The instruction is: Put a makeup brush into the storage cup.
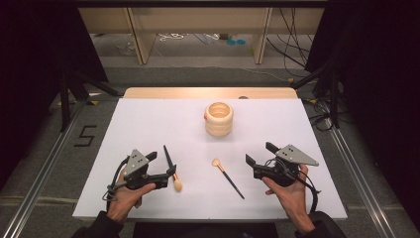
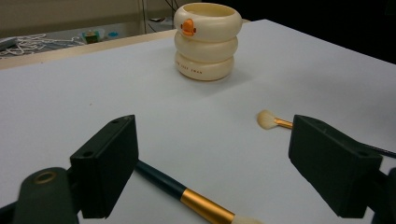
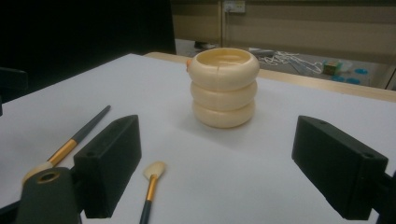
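On the cup's (image 2: 205, 41) side, the left gripper view catches an orange beak the high view mostly hides. Nearer than the cup, two brushes lie flat: left brush (image 1: 171, 168) bristles toward the person, right brush (image 1: 228, 177) bristles toward the cup. Both grippers, left (image 1: 159, 168) and right (image 1: 258, 153), gape wide, holding nothing.

I see a cream ringed cup (image 1: 219, 119) standing far on the white table (image 1: 148, 124). Two brushes lie nearer me: one (image 1: 172, 169) touching my left gripper (image 1: 159, 169), one (image 1: 227, 177) just beside my right gripper (image 1: 258, 153), jaws apart.
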Tool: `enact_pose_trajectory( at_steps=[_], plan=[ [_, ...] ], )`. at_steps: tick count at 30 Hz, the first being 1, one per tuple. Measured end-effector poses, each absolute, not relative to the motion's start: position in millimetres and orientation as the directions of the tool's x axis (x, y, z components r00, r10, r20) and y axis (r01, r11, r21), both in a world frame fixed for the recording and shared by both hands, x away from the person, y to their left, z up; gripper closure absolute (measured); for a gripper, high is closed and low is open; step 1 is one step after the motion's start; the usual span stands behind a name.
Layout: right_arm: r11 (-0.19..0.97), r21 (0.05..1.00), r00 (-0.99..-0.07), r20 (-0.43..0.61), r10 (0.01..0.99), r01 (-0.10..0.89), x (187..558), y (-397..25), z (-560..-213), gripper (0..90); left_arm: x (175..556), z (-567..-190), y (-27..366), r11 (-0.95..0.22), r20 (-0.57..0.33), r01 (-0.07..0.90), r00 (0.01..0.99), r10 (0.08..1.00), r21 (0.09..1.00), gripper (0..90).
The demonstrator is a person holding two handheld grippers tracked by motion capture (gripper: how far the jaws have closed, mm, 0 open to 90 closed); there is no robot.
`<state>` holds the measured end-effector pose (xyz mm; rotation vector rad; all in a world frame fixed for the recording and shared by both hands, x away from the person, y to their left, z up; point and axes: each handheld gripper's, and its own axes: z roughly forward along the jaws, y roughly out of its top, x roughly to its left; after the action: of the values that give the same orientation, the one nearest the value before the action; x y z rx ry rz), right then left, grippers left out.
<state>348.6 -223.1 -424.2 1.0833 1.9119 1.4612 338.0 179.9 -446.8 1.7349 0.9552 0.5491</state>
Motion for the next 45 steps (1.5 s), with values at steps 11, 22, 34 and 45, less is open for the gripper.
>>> enact_pose_trajectory(
  at_steps=[11,22,34,45],
  plan=[
    [0.135,0.944,-0.558,0.060,0.828,0.302,349,-222,-425,17.7,338,-447,181,-0.141,-0.091,0.346,0.574,0.814,0.928,15.9],
    [0.212,0.934,-0.613,0.010,0.790,0.289,351,-217,-428,21.0,339,-447,180,-0.123,-0.110,0.356,0.568,0.816,0.926,15.9],
    [0.408,0.847,-0.700,-0.061,0.711,0.340,360,-196,-430,23.0,339,-447,181,-0.136,-0.100,0.355,0.572,0.814,0.925,15.9],
    [0.563,0.715,-0.769,-0.055,0.636,0.415,382,-179,-432,31.3,340,-447,182,-0.127,-0.107,0.359,0.564,0.819,0.925,15.9]
  ],
)
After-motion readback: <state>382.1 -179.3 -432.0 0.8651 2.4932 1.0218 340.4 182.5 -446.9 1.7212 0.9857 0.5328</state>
